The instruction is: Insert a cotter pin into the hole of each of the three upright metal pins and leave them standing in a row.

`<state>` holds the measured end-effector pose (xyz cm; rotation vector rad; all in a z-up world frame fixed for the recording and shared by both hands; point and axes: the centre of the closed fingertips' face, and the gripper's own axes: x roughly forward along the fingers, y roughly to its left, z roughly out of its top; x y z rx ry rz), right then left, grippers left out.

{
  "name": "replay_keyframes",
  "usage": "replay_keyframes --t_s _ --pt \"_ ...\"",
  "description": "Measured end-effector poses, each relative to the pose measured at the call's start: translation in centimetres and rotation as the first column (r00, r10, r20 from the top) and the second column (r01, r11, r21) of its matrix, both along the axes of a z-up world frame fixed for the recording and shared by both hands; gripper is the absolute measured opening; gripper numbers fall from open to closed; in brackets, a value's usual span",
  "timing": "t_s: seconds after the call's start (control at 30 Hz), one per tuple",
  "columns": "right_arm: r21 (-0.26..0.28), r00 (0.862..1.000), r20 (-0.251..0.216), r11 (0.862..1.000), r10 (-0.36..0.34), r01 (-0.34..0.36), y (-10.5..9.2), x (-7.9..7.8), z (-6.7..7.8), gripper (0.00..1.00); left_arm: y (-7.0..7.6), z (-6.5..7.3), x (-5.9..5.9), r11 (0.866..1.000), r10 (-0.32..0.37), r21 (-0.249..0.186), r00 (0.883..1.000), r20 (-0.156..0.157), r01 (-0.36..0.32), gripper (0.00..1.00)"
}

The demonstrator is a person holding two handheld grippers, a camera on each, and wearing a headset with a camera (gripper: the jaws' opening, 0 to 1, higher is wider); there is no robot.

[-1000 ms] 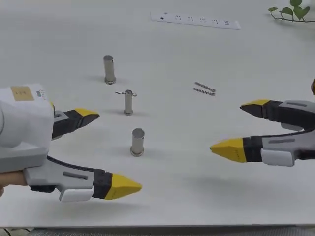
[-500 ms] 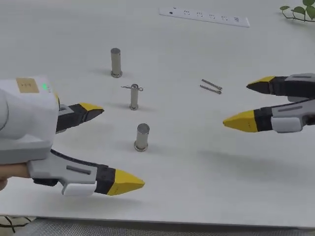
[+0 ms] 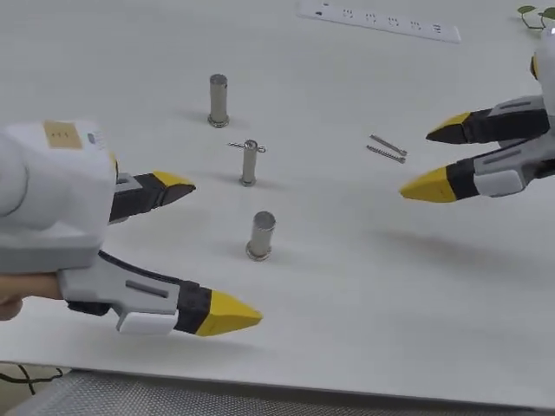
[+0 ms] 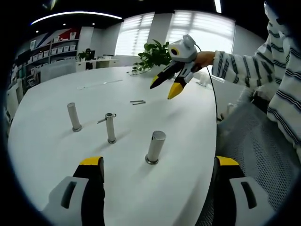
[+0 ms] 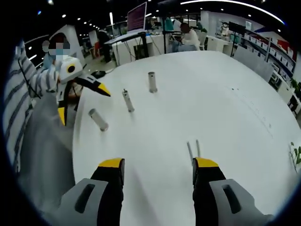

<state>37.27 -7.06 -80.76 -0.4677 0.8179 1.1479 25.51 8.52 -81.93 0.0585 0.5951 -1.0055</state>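
Right gripper [image 3: 417, 165] jaws were spread and empty, aimed at the two loose cotter pins [image 3: 387, 148] at centre right, probably to pick one. Left gripper [image 3: 225, 250] jaws were also spread and empty, waiting lower left beside the near pin [image 3: 261, 236]. Middle pin [image 3: 250, 165] already carried a cotter pin [image 3: 238, 146]; the near pin and far pin [image 3: 218, 100] were bare, and all three stood upright in a row on the surface [image 3: 347, 286]. Versus 0.5 s earlier, the right gripper had closed in on the loose pair; the other shift was camera motion.
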Motion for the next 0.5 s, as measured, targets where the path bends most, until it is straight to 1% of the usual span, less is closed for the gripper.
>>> replay_keyframes --t_s 0.1,0.2,0.23,0.27,0.3,0.37,0.4,0.5 --pt "-0.019 1.000 -0.002 1.000 0.023 -0.023 0.2 0.3 -0.5 0.59 0.0 0.1 0.0 1.000 0.002 -0.005 1.000 -0.002 -0.002 0.96" --pt "-0.049 0.999 -0.012 0.997 0.053 -0.054 0.3 0.8 -1.2 0.56 -0.1 0.2 -0.2 1.000 0.000 -0.008 1.000 -0.006 0.000 0.95" --pt "-0.058 0.998 -0.019 0.997 0.058 -0.059 0.3 0.9 -1.4 0.54 -0.1 0.2 -0.2 1.000 -0.001 -0.009 1.000 -0.006 0.001 0.95" --pt "-0.072 0.998 -0.024 0.995 0.064 -0.066 0.2 1.6 -1.8 0.53 -0.2 0.2 -0.3 1.000 -0.004 -0.010 1.000 -0.009 0.004 0.94" --pt "-0.076 0.997 -0.026 0.995 0.066 -0.068 0.2 1.8 -2.0 0.52 -0.2 0.1 -0.4 1.000 -0.006 -0.010 1.000 -0.011 0.006 0.94" --pt "-0.088 0.997 -0.028 0.993 0.075 -0.077 0.2 2.1 -2.3 0.51 -0.2 0.0 -0.5 1.000 -0.009 -0.006 1.000 -0.015 0.009 0.94" --pt "-0.092 0.996 -0.030 0.992 0.079 -0.081 0.3 2.0 -2.3 0.51 -0.2 0.0 -0.5 1.000 -0.010 -0.005 1.000 -0.015 0.010 0.93" --pt "-0.107 0.996 -0.035 0.990 0.084 -0.088 0.2 2.6 -2.7 0.51 -0.2 0.0 -0.6 1.000 -0.012 -0.004 1.000 -0.017 0.012 0.93"
